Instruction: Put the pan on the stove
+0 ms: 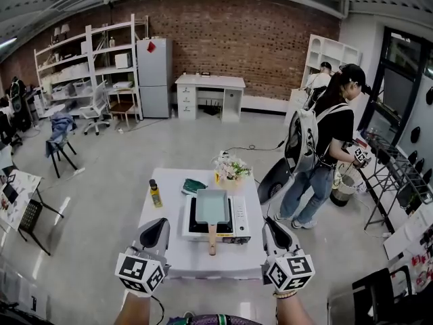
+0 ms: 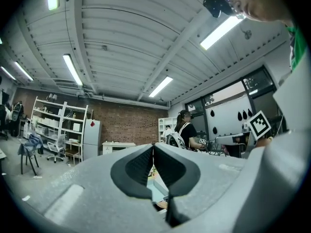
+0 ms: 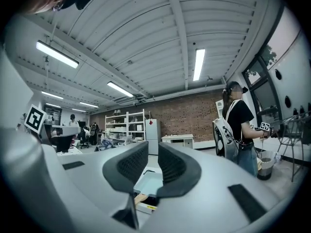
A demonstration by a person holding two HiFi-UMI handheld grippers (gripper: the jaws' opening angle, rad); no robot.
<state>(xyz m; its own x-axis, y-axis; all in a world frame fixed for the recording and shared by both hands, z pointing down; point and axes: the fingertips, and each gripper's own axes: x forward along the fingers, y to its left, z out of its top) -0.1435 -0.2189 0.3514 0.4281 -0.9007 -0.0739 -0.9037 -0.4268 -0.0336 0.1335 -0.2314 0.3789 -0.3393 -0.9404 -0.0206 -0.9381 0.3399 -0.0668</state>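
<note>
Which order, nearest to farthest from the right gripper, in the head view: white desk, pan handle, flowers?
1. Wooden pan handle: just left of the right gripper.
2. Flowers: far edge of the table.
3. White desk: against the brick wall.

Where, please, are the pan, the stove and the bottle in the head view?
pan [image 1: 212, 206]: head view, middle of its pale blue base.
stove [image 1: 241, 215]: head view, its white right side.
bottle [image 1: 155, 195]: head view, its yellow body.

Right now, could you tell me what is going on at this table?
A person holds a gripper in each hand, both short of the table and empty: the left gripper is shut, the right gripper slightly open. The pan already sits on the stove, handle toward the person. A bottle, cloth and flowers stand beyond.
</note>
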